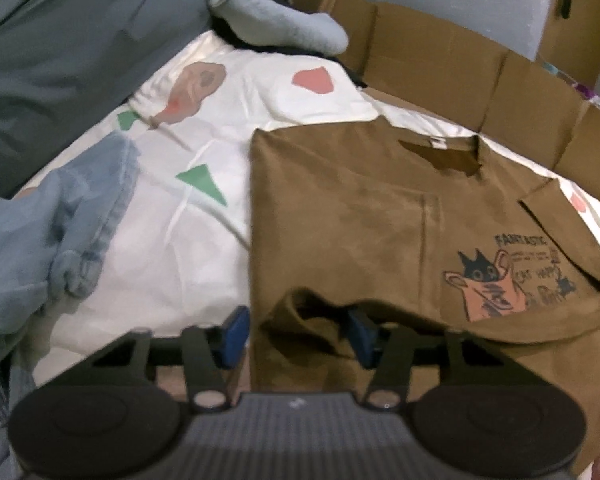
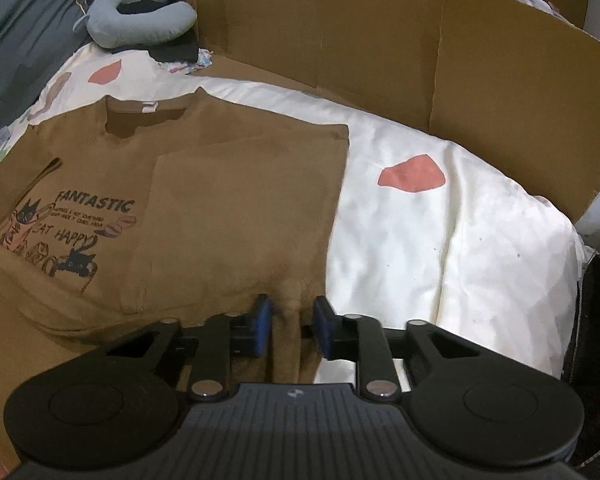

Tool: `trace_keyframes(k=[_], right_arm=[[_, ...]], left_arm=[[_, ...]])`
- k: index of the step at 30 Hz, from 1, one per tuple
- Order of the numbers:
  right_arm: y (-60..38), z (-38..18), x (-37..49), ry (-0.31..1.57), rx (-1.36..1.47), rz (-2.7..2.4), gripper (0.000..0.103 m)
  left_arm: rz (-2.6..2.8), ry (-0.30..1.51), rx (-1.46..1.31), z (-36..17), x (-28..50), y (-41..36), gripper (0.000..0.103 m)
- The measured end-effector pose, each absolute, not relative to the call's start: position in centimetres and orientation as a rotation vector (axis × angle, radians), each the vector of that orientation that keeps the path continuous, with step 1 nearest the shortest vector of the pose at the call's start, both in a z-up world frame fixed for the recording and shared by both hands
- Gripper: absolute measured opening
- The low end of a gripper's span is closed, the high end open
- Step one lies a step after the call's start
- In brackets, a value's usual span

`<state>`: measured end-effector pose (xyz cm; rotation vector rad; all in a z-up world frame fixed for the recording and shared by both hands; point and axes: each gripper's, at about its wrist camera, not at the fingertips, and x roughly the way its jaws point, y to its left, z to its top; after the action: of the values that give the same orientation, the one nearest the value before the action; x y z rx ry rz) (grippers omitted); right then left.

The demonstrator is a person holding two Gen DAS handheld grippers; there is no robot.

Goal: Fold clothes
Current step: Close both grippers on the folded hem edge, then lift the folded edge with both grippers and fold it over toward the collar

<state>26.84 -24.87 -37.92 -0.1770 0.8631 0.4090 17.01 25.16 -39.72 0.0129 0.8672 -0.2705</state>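
A brown T-shirt (image 1: 372, 216) with a cat print lies on a white patterned sheet (image 1: 172, 216), both side edges folded inward. My left gripper (image 1: 296, 332) is wide open, and a raised fold of the shirt's lower left hem sits between its blue pads. In the right wrist view the same T-shirt (image 2: 228, 200) lies flat, and my right gripper (image 2: 290, 328) has its blue pads partly closed on a bunch of the shirt's lower right hem.
Blue jeans (image 1: 52, 240) lie crumpled at the left. A grey neck pillow (image 2: 136, 16) sits at the head of the bed. A cardboard wall (image 2: 420, 60) borders the far and right side. A grey blanket (image 1: 60, 60) lies at the far left.
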Motion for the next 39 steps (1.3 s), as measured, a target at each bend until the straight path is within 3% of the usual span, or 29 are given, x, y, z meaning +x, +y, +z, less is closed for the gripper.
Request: trace_keyframes(k=[4, 12, 28, 36, 39], right_arm=[[-25.1, -37.9, 27.2, 0.867, -0.153, 0.4, 0.006], [-25.8, -38.5, 28.4, 0.894, -0.063, 0.368, 0.005], [-26.0, -39.2, 28.7, 0.914, -0.04, 0.357, 0.005], [-26.2, -39.2, 28.7, 0.913, -0.015, 0.35, 0.005], [-26.2, -39.2, 28.7, 0.912, -0.016, 0.35, 0.005]], left_arm=[[-0.266, 0.84, -0.03, -39.2, 17.0, 25.4, 0.049], [-0.227, 0.767, -0.097, -37.2, 17.3, 26.5, 0.051], [-0.235, 0.884, -0.018, -39.8, 14.7, 28.5, 0.053], [-0.334, 0.857, 0.028, -40.4, 17.5, 26.8, 0.051], [-0.345, 0.856, -0.005, -40.6, 18.3, 26.5, 0.045]])
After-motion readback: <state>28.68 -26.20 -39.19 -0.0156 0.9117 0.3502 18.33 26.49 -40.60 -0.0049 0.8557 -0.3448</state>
